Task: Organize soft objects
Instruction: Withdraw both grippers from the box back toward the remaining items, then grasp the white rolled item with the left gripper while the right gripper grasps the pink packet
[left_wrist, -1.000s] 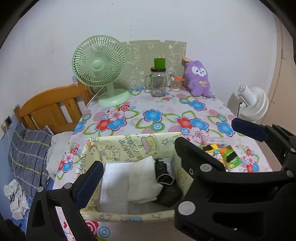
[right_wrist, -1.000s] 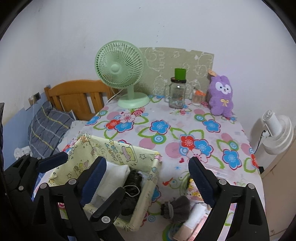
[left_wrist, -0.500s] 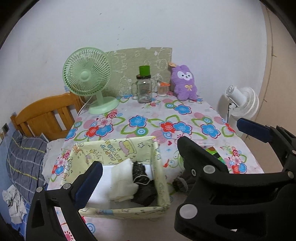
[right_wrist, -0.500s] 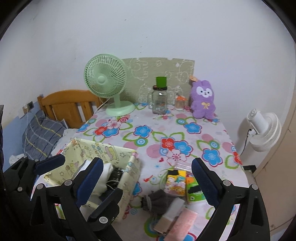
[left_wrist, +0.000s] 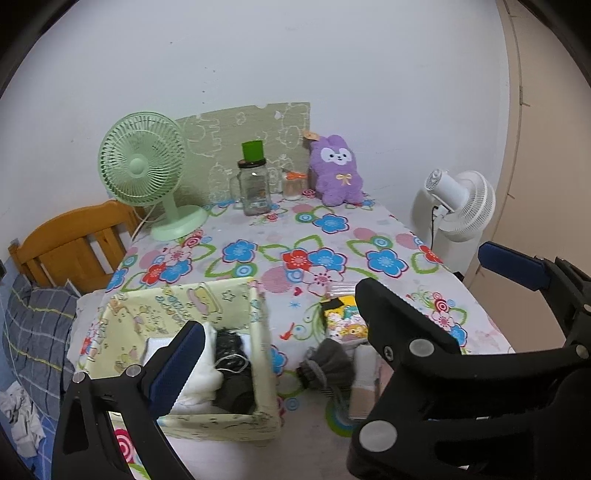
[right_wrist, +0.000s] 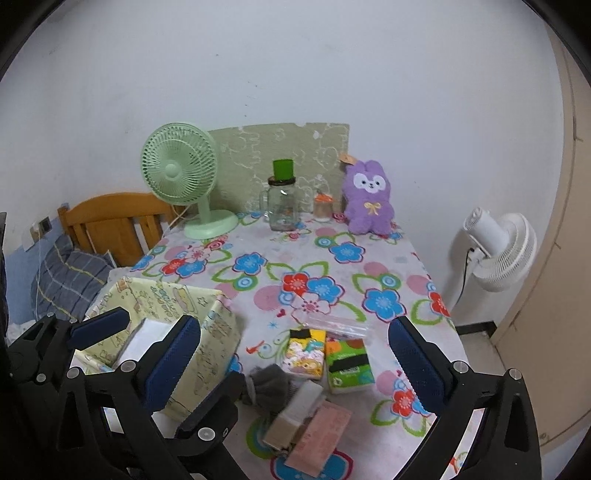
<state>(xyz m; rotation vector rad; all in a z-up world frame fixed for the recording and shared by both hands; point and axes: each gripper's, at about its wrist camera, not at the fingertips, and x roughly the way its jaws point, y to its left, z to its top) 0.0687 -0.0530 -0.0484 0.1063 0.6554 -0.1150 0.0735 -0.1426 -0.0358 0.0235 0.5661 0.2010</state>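
Observation:
A yellow fabric bin stands at the table's near left and holds white cloths and a black bundle. A grey sock lies on the floral tablecloth beside it, next to tissue packs and folded pink and beige cloths. My left gripper is open and empty above the bin and sock. My right gripper is open and empty above the sock and packs. A purple plush sits at the far edge.
A green desk fan, a glass jar with a green lid and a small bottle stand at the back. A white floor fan stands right of the table. A wooden bed headboard and pillow are left.
Both grippers have pulled back and risen from the bin. The sock, tissue packs and folded cloths on the near right of the table have come into view.

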